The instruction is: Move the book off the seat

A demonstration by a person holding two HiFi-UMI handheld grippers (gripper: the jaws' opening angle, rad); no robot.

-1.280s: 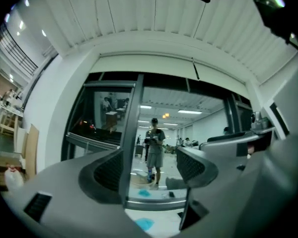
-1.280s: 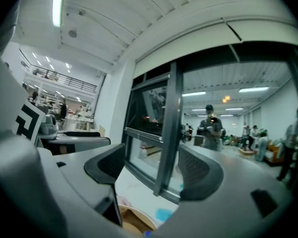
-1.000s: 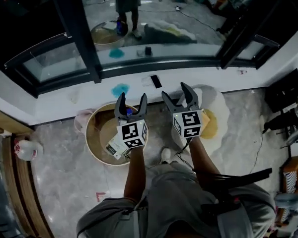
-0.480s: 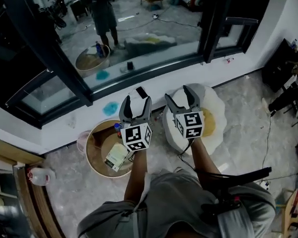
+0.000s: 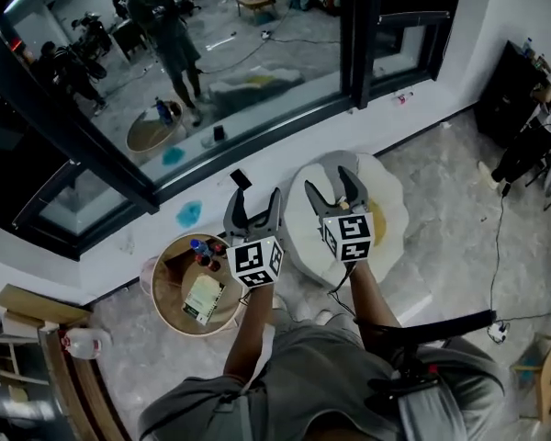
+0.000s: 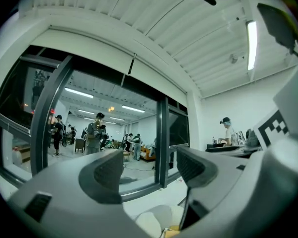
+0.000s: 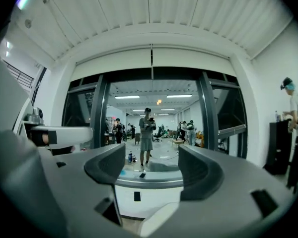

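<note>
A pale green-and-white book (image 5: 202, 299) lies flat on a round wooden seat (image 5: 165, 299) on the floor, lower left of my hands. Small bottles (image 5: 202, 251) stand on its far side. My left gripper (image 5: 253, 211) hangs in the air above the seat's right rim, open and empty. My right gripper (image 5: 335, 184) is level with it over a white beanbag (image 5: 386, 191) with a yellow patch (image 5: 378, 231), also open and empty. Both point at the window: the left gripper (image 6: 149, 170) and the right gripper (image 7: 151, 170) show only glass and reflections between their fingers.
A white sill with a dark phone (image 5: 241, 179) and a blue patch (image 5: 189, 213) runs under the big window. A white jug (image 5: 81, 343) stands by a wooden shelf at the left. Dark furniture (image 5: 523, 145) and a floor cable (image 5: 500, 246) are at the right, a black chair (image 5: 441, 324) beside me.
The head view has swung, so the seat and book sit lower left and smaller. Both grippers stay raised side by side with jaws as wide as before.
</note>
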